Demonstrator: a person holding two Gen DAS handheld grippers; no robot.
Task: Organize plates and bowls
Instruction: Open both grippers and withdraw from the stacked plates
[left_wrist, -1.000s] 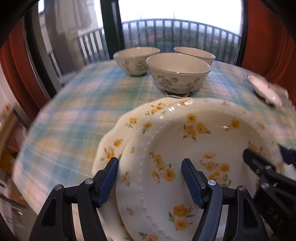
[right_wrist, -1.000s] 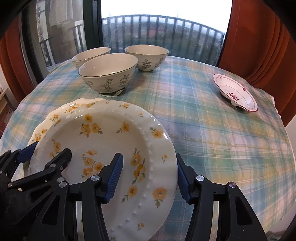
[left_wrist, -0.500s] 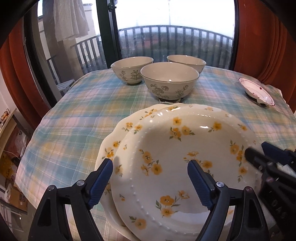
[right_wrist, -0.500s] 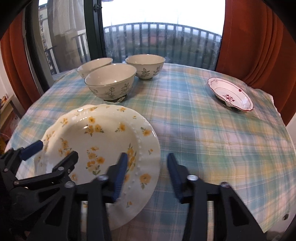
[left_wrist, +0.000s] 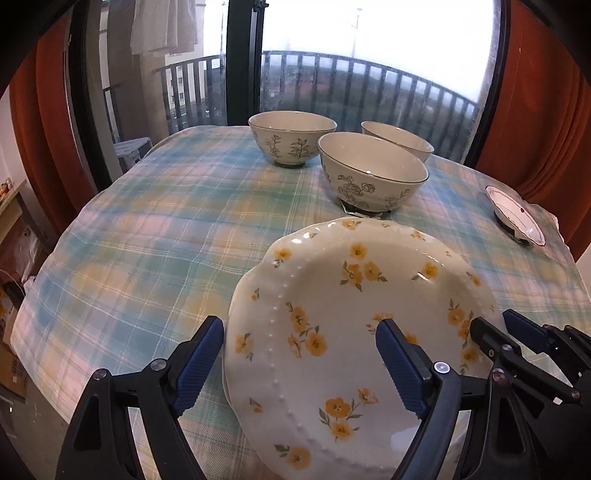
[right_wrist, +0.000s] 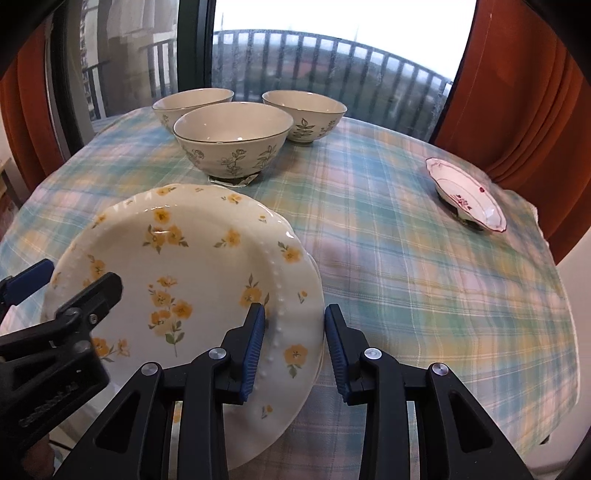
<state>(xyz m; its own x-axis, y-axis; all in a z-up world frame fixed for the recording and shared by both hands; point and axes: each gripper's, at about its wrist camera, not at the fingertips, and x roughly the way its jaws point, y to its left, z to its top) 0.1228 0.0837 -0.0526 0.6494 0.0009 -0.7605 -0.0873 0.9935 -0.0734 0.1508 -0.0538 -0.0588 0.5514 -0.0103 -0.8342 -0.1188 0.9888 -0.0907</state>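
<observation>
Two cream plates with yellow flowers (left_wrist: 351, 317) (right_wrist: 199, 266) lie stacked at the near edge of the table. My left gripper (left_wrist: 301, 365) is open, its fingers either side of the stack's left rim. My right gripper (right_wrist: 295, 339) is open, its fingers straddling the stack's right rim without clamping it. Three cream bowls with dark flower prints stand beyond the plates: the nearest bowl (left_wrist: 371, 171) (right_wrist: 232, 138), one bowl at the back left (left_wrist: 291, 136), one bowl behind (left_wrist: 399, 138). A small red-trimmed dish (left_wrist: 515, 219) (right_wrist: 465, 199) sits far right.
The round table (right_wrist: 424, 266) carries a blue, yellow and pink plaid cloth that drops off at the near and right edges. Orange curtains (right_wrist: 535, 110) hang at both sides. A window with a balcony railing (left_wrist: 369, 85) stands behind the bowls.
The upper plate has settled down squarely onto the lower one. Both grippers have drawn back and up from the stack. The right gripper's jaws have narrowed a little but stay open.
</observation>
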